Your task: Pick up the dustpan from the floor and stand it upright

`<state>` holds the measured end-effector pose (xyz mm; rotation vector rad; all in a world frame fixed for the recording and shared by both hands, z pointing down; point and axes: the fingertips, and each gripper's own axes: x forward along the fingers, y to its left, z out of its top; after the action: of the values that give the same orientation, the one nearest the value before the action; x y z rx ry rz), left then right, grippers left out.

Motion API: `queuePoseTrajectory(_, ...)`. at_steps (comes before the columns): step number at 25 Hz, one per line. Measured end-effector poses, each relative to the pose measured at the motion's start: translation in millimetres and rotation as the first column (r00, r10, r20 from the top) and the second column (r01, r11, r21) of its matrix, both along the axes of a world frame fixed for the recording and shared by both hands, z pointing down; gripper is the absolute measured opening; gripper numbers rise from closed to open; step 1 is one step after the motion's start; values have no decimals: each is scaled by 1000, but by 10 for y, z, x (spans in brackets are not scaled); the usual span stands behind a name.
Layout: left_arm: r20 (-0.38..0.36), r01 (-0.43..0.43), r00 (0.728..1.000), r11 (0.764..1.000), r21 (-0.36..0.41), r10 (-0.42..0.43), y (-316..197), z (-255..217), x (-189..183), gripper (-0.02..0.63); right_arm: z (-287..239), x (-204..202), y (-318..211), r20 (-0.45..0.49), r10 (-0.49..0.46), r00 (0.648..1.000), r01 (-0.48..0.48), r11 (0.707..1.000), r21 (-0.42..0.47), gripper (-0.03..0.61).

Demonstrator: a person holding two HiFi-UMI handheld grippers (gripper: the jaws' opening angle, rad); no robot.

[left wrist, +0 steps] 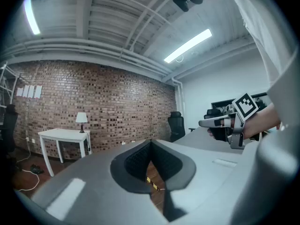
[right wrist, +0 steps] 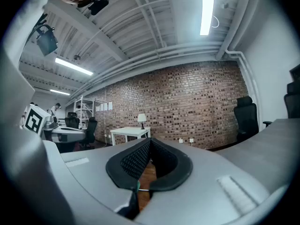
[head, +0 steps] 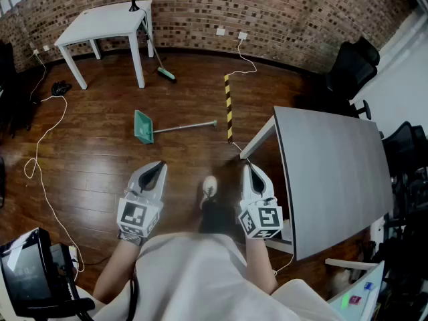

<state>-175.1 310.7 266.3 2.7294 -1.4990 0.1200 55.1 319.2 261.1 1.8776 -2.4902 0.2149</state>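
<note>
White table: a small white wooden table (head: pixel 100 22) stood at the far left by the brick wall, with a green-headed broom (head: pixel 159 62) leaning on it.

Left gripper: the grey two-jaw left gripper (head: pixel 158 168) was held level and pointed into the room. Its own view showed its tips (left wrist: pixel 150 144) pressed together with nothing between them.

Dustpan: the teal plastic dustpan with a long thin metal handle (head: pixel 143 127) lay flat on the dark wooden floor (head: pixel 100 152), well ahead of both grippers and touched by neither.

Long axis: the handle (head: pixel 187 126) ran crosswise to the way the grippers pointed. The pan was at its left end and the free tip at its right, close to a yellow-and-black striped strip (head: pixel 228 109) on the floor.

Nearer hand: the pan lay almost straight ahead of the left gripper, so that hand looked the nearer. The handle's tip lay ahead of the space between the two grippers.

Right gripper: the matching grey right gripper (head: pixel 249 169) was also level, its tips (right wrist: pixel 149 142) clenched on nothing.

Grey desk: a large grey-topped desk (head: pixel 328 172) stood just beside the right gripper, at the right.

Likely need: both pairs of jaws would have to part and reach down and forward before the dustpan could be lifted.
</note>
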Motion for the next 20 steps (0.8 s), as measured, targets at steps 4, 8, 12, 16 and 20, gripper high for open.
queuePoseTrajectory(4, 13, 22, 1000, 1000, 3, -22, -560, 59, 70, 0, 63, 169, -636, 12, 1, 1000, -1, 1000, 8, 12)
queuePoseTrajectory(8, 18, 44, 999, 999, 18, -45, -1280, 0, 319, 0, -13, 416, -1410, 14, -16, 1000, 15, 999, 35, 12)
queuePoseTrajectory(12, 20, 58, 998, 998, 34, -58, -2019, -152, 708, 0, -156, 713, -2171, -6, -50, 999, 50, 998, 45, 12)
queuePoseTrajectory(16, 39, 81, 996, 996, 38, -82, -2659, -206, 1020, 0, -211, 928, -2814, -40, -107, 993, 109, 993, 54, 12)
queuePoseTrajectory(20, 55, 103, 993, 994, 38, -105, -3156, -233, 1125, 0, -180, 994, -3345, -75, -172, 982, 176, 983, 49, 12)
